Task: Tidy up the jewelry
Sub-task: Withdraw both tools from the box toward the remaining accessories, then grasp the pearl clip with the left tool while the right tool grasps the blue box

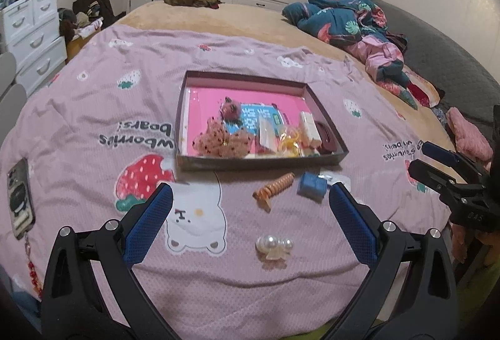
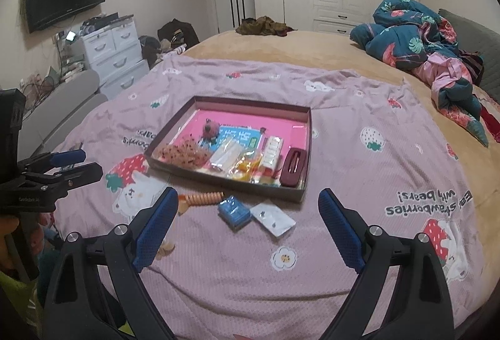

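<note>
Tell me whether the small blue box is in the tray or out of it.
Out. The small blue box lies on the pink bedspread just in front of the tray, beside the orange spiral hair tie.

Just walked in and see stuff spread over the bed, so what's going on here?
A person holds two grippers over the pink bedsheet, sorting jewelry into a shallow box. Both the left gripper and the right gripper are open and hold nothing. Still outside the box lie an orange spiral hair tie, a small blue box, a clear packet and a pearl clip.
</note>
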A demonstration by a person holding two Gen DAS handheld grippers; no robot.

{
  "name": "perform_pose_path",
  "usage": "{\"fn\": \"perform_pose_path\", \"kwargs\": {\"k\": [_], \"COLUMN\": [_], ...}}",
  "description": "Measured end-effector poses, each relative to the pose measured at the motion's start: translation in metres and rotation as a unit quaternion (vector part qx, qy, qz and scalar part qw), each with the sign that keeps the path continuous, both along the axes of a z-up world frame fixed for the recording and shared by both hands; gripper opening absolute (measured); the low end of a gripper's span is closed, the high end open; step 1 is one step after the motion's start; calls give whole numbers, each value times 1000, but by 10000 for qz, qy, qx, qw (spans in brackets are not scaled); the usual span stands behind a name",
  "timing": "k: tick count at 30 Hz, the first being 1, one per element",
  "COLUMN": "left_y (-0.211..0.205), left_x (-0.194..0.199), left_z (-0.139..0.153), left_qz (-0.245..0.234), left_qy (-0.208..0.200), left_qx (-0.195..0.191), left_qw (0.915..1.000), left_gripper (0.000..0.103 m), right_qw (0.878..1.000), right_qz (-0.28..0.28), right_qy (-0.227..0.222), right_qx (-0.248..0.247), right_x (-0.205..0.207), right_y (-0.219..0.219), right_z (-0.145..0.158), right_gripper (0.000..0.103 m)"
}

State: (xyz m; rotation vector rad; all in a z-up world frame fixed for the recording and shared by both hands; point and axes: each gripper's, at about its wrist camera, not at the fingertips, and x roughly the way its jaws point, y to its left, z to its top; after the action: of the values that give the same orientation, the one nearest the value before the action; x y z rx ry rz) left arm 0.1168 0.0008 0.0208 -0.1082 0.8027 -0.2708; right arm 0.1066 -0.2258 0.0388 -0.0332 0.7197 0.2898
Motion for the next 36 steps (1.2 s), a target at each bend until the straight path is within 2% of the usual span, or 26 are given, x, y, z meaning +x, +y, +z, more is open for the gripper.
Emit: {"fn": "perform_pose_path", "kwargs": {"k": [22, 25, 28, 29, 31, 36], "left_y": [-17, -21, -26, -29, -33, -40], "left_x": [-12, -12, -12, -12, -11, -6], "left_z": [-51, -60, -70, -75, -82, -96], "left_qz": [-411, -510, -609, -676, -766, -855], "left_qy": [550, 661, 784, 859, 940, 1129], "left_qx": [53, 44, 14, -12, -19, -62], "left_qw": [9976, 9965, 9951, 9940, 9926, 9899], "left_gripper": [94, 92, 89, 85, 76, 58], "right_qw": [9981, 9972, 9956, 9945, 9926, 9894], "right_qz": [89, 115, 206, 196, 235, 391], "right_qy": [609, 734, 902, 1025, 1182, 1394], "right_qx": [1, 35, 113, 117, 150, 89], "right_x": [2, 6, 14, 19, 25, 39], "right_y": [4, 4, 3, 2, 2, 11], "right_z": [-49, -59, -70, -76, -85, -104], "right_gripper": [90, 87, 79, 74, 70, 65]}}
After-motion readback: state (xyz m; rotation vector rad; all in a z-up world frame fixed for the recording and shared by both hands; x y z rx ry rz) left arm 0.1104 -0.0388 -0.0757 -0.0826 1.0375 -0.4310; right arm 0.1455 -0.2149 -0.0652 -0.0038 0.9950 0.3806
